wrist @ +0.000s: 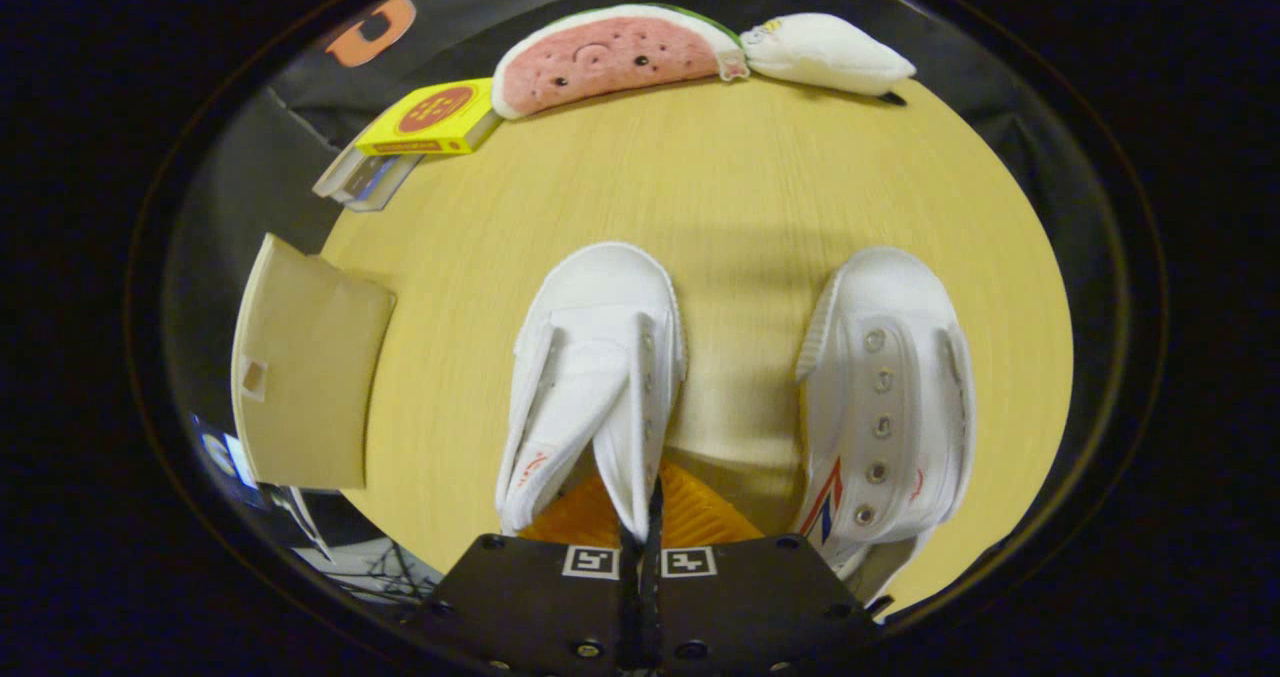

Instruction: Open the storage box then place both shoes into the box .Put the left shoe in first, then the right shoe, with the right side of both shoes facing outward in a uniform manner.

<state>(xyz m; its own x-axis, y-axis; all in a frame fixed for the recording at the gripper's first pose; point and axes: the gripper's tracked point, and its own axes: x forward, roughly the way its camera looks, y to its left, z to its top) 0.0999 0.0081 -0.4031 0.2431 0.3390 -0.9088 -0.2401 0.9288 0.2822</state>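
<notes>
The hand-held gripper [650,532] points forward and down over the near desk [740,187] edge, its fingers pressed together on the collar edge of the left shoe [595,377]. That white shoe hangs just ahead of them, long axis running away, toe far. The right shoe [885,397] lies to its right, apart, toe also far. A beige box flap [300,367] stands at the left. Far off rest a yellow box [432,119], a watermelon plush [615,55] and a white plush [825,52].
</notes>
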